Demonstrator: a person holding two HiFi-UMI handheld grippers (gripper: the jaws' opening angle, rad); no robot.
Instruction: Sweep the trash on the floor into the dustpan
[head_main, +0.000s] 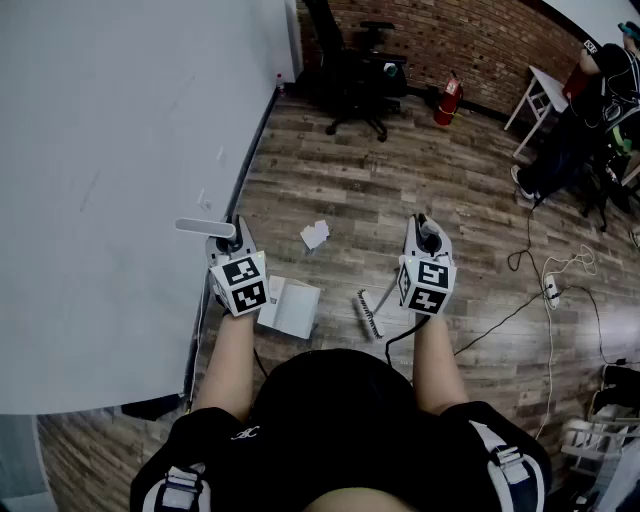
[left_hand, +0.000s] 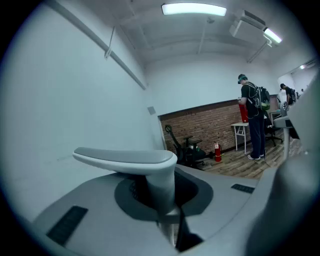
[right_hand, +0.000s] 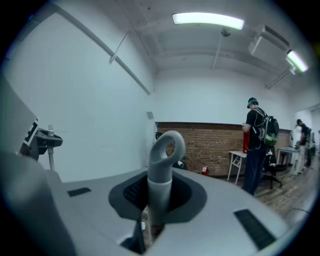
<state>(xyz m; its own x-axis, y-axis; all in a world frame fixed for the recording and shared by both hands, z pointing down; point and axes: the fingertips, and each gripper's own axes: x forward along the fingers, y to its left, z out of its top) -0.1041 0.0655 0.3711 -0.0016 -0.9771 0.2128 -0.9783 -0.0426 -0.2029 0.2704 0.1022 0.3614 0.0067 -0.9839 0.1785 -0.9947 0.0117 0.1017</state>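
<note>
A crumpled white paper (head_main: 315, 235) lies on the wood floor between and ahead of my grippers. My left gripper (head_main: 232, 240) is shut on the dustpan's upright handle, whose flat grey top (head_main: 205, 228) sticks out to the left. The white dustpan (head_main: 290, 305) rests on the floor below it. In the left gripper view that handle (left_hand: 125, 157) stands between the jaws of the left gripper (left_hand: 160, 200). My right gripper (head_main: 428, 240) is shut on the broom handle; its brush head (head_main: 370, 315) touches the floor right of the dustpan. The handle's grey loop (right_hand: 165, 150) rises from the right gripper (right_hand: 157, 200).
A white wall (head_main: 120, 150) runs along the left. A black office chair (head_main: 355, 70) and a red fire extinguisher (head_main: 448, 98) stand by the brick wall. A white table (head_main: 540, 95), a person (head_main: 590, 110) and floor cables (head_main: 550, 290) are at the right.
</note>
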